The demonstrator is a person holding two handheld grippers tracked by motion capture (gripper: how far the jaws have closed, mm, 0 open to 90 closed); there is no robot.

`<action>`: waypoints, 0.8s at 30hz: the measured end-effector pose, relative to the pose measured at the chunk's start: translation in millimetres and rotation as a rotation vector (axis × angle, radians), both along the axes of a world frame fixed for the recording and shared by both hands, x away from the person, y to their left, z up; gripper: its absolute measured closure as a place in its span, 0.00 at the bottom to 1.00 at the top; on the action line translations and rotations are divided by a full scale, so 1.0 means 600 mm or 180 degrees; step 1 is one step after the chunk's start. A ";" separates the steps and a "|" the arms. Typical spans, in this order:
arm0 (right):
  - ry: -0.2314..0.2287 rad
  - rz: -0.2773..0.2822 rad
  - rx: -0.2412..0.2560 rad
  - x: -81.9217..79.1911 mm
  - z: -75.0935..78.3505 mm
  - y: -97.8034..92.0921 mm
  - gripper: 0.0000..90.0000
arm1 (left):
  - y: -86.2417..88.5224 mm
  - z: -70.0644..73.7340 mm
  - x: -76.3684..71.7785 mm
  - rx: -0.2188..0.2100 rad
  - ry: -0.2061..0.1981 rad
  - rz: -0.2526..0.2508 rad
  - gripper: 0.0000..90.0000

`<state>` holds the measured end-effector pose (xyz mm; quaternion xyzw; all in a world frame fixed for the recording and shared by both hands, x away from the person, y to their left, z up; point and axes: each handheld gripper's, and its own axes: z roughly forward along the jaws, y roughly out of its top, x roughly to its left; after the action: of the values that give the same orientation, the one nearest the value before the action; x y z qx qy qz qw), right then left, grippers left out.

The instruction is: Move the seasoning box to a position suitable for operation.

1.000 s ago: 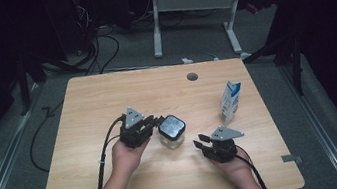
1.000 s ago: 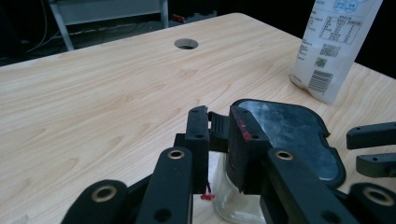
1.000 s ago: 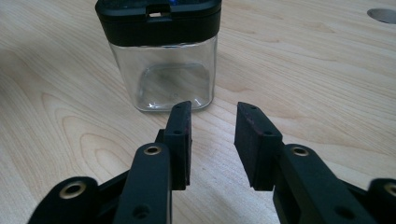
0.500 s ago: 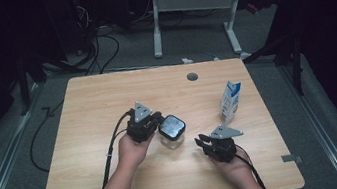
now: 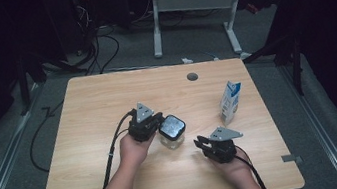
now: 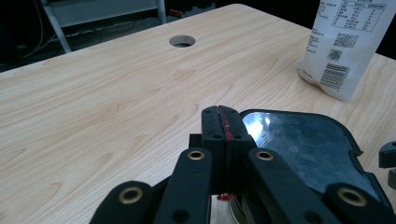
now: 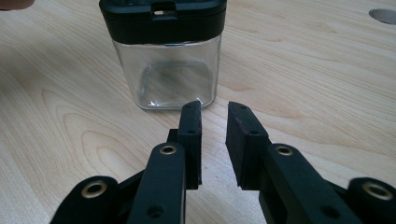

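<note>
- I see the wooden table (image 5: 88, 111) carrying everything, with a round cable hole (image 5: 192, 77) near its far edge.
- The white-and-blue carton (image 5: 230, 101) stands upright toward the table's right side, well apart from both grippers.
- The clear square jar (image 5: 172, 132) with its black lid (image 6: 308, 144) sits upright near the middle of the table, between my two grippers.
- My left gripper (image 5: 160, 123) is at the jar's left side, right against the lid's edge; in the left gripper view its jaws are pressed flat together with nothing between them, their tips level with the lid's rim.
- My right gripper (image 5: 200, 144) rests low on the table, to the right of the jar and nearer to me, pointing at it; in the right gripper view its jaws stand slightly apart, empty, just short of the jar's glass base.
</note>
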<state>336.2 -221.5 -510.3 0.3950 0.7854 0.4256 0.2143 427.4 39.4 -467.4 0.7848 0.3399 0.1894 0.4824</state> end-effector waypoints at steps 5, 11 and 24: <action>-0.0007 0.0042 0.0012 -0.001 0.000 0.001 0.86 | -0.002 -0.001 0.000 0.0001 -0.0021 0.0017 1.00; -0.0013 0.0058 0.0024 -0.002 0.001 0.001 0.87 | 0.000 -0.003 0.000 -0.0021 -0.0028 0.0020 1.00; -0.0019 0.0074 0.0031 -0.003 0.001 0.000 0.87 | 0.003 -0.009 -0.001 -0.0123 -0.0053 0.0022 1.00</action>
<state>334.1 -221.3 -509.6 0.3856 0.7873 0.4331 0.2097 427.0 41.4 -472.6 0.7725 0.3423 0.1910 0.4996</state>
